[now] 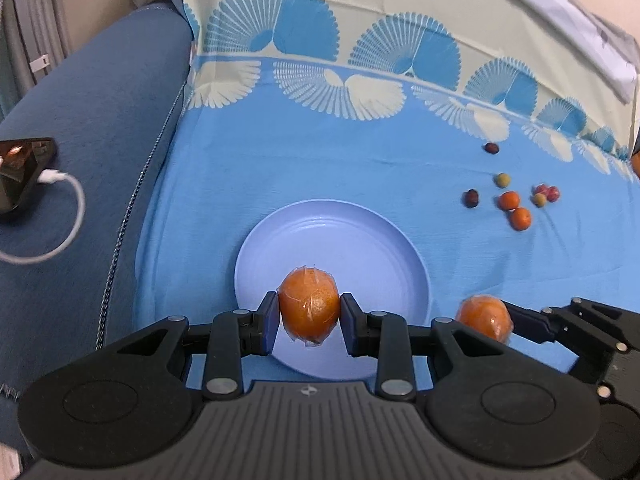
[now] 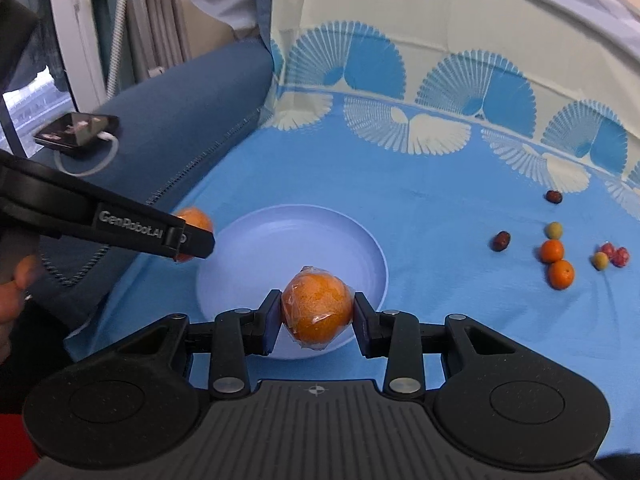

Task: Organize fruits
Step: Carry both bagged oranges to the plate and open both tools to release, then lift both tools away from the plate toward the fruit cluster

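A pale blue plate (image 1: 360,232) (image 2: 280,240) lies on the blue cloth. My left gripper (image 1: 309,314) is shut on a plastic-wrapped orange (image 1: 309,304), held above the plate's near part. My right gripper (image 2: 316,314) is shut on a second wrapped orange (image 2: 318,308) over the plate's near rim. In the left wrist view that second orange (image 1: 484,316) shows at the right of the plate with the right gripper's fingers (image 1: 528,322) beside it. In the right wrist view the left gripper's fingers (image 2: 188,240) cover part of the first orange (image 2: 196,218).
Several small fruits lie loose on the cloth at the right: two small oranges (image 1: 516,208) (image 2: 556,260), dark red ones (image 1: 471,198) (image 2: 501,241), greenish ones (image 1: 502,179) and red ones (image 2: 614,254). A phone (image 1: 20,168) (image 2: 76,128) with a white cable rests on the dark blue sofa arm at the left.
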`<action>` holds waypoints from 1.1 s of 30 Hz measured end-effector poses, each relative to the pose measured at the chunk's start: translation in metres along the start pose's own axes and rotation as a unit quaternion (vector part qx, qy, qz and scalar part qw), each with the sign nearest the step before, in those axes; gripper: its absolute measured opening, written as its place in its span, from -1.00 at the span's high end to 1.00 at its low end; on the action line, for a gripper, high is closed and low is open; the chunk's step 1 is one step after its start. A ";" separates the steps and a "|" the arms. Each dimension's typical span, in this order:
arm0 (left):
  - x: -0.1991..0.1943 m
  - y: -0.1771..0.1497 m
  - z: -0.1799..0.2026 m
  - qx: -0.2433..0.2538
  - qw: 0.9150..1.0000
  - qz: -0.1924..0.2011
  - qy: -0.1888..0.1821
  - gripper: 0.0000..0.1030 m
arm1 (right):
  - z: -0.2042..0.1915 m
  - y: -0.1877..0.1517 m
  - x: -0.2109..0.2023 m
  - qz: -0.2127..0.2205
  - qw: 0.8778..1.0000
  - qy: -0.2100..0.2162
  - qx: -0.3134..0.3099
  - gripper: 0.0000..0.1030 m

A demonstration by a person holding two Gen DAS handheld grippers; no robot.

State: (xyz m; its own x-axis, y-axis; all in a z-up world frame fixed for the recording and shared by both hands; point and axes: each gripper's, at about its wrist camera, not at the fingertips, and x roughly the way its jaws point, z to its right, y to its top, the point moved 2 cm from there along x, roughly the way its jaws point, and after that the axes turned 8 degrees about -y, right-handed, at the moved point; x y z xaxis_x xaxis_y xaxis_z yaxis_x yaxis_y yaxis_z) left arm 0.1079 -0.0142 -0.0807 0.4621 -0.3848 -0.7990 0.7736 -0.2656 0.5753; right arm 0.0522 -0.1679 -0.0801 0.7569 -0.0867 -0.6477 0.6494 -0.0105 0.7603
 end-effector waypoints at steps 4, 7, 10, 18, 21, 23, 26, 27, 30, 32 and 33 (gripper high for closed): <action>0.025 0.007 -0.005 0.009 1.000 -0.007 0.002 0.31 | -0.001 0.001 0.034 -0.023 1.000 -0.002 -0.010 0.25; 0.049 0.009 -0.009 0.011 1.000 -0.027 0.007 0.31 | -0.002 -0.002 0.056 -0.042 0.999 -0.003 -0.018 0.25; 0.067 0.010 -0.012 0.014 0.999 -0.044 0.012 0.31 | -0.002 -0.005 0.071 -0.058 0.998 -0.002 -0.022 0.24; 0.062 0.021 -0.010 0.047 0.999 0.013 0.020 -0.99 | 0.007 0.012 0.081 -0.049 0.998 -0.027 -0.018 -0.66; 0.038 0.020 -0.002 0.073 0.996 0.038 0.021 -0.99 | 0.017 0.016 0.058 -0.040 0.999 -0.027 -0.006 -0.86; 0.025 0.013 0.001 0.072 0.997 0.027 0.025 -0.99 | 0.020 0.010 0.037 -0.045 0.999 -0.015 0.002 -0.93; 0.001 -0.007 0.003 0.056 0.998 0.019 0.021 -0.99 | 0.015 -0.008 0.006 -0.058 0.998 0.003 0.007 -0.97; -0.006 -0.015 0.003 0.050 0.998 0.016 0.021 -0.99 | 0.010 -0.016 -0.004 -0.063 0.998 0.009 0.005 -0.98; -0.030 -0.046 0.003 0.012 0.999 0.013 0.039 -0.99 | -0.005 -0.032 -0.024 -0.063 0.998 0.020 -0.023 -0.98; -0.044 -0.066 0.004 -0.006 0.999 0.010 0.039 -0.99 | -0.010 -0.032 -0.035 -0.048 0.998 0.004 -0.035 -0.98; -0.048 -0.073 0.006 -0.004 0.999 0.004 0.039 -0.99 | -0.009 -0.030 -0.040 -0.038 0.999 0.000 -0.031 -0.98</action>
State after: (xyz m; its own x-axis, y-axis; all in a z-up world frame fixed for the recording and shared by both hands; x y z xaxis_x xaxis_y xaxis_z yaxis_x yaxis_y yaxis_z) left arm 0.0264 0.0184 -0.0832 0.4994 -0.3173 -0.8062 0.7732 -0.2565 0.5799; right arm 0.0027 -0.1553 -0.0774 0.7054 -0.0874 -0.7034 0.7082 0.0449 0.7046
